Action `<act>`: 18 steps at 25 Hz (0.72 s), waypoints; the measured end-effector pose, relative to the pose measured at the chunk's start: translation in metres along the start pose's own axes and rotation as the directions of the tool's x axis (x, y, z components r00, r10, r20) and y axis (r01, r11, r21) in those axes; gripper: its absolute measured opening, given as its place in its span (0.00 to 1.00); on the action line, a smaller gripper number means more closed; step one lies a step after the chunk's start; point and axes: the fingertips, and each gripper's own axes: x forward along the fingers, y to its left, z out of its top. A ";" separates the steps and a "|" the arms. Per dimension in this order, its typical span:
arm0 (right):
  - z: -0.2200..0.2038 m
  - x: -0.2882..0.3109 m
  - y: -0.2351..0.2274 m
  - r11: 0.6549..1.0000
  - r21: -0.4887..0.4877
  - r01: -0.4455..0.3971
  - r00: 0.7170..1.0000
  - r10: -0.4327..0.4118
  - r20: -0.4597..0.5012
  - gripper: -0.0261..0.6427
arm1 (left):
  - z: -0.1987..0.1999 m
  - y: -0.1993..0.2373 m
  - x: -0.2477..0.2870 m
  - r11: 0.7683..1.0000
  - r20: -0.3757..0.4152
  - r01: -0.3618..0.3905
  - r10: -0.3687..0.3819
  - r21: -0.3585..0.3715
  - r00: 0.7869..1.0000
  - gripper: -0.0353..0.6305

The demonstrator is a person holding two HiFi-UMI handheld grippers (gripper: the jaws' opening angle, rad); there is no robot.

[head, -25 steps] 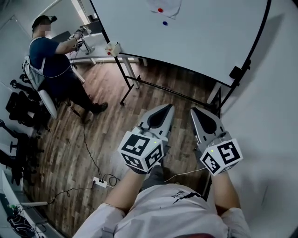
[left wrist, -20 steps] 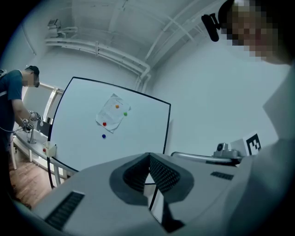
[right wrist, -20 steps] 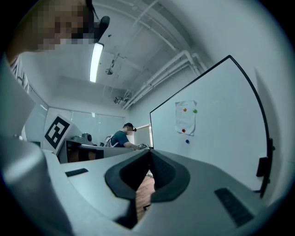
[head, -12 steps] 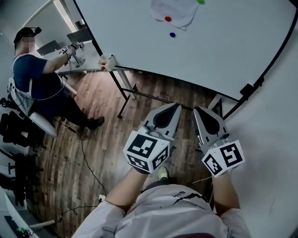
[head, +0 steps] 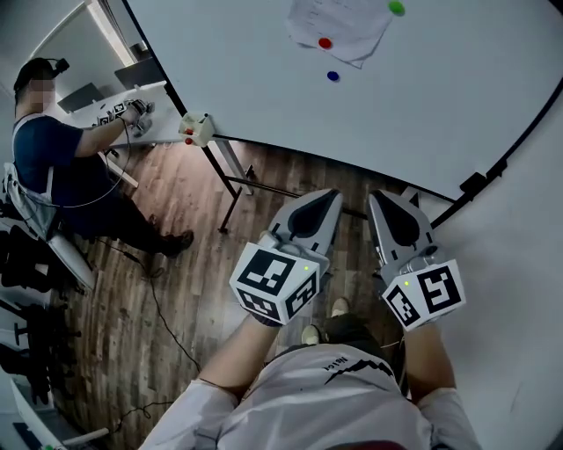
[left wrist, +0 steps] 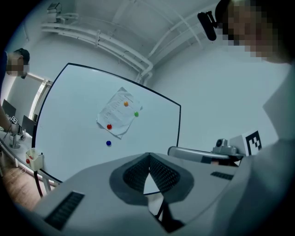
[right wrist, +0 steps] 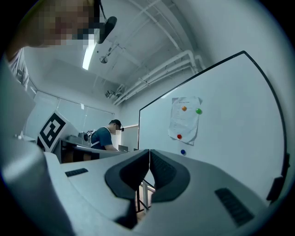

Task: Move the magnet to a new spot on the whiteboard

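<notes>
**Holding left gripper [head: 326, 195] and right gripper [head: 380, 197] clenched before the whiteboard [head: 440, 105]**

Both tools sit side by side, low over the wood floor [head: 176, 228]. Their tips are aimed at the whiteboard and are well apart from it. Each gripper's own view shows its jaws pressed together at the tips with nothing between them.

A sheet of paper [head: 343, 26] hangs high on the board. A red magnet [head: 325, 42] sits near the sheet's lower edge and a green magnet [head: 397, 7] at its right edge. An orange magnet [left wrist: 126, 104], seen from the gripper views, sits near its top. A blue magnet [head: 332, 76] sits alone on the bare board just below the sheet. Which of the four the task means cannot be told, and none is near either tool.

A small white box [head: 195, 128] with red buttons sits at the lower left corner of the board's frame. Beyond it, at the left, a person [head: 53, 158] in a dark shirt sits at a desk [head: 106, 110].
</notes>
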 end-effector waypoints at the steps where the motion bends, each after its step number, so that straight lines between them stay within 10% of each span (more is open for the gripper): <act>1: 0.000 0.007 -0.005 1.000 -0.005 0.003 1.000 -0.003 0.002 0.06 | 0.001 0.004 0.005 1.000 0.000 0.001 -0.001 0.000 1.000 0.07; 18: 0.043 0.132 -0.135 0.991 -0.115 0.072 0.994 -0.062 0.087 0.06 | 0.032 0.080 0.117 0.996 0.004 -0.077 0.077 0.038 0.997 0.07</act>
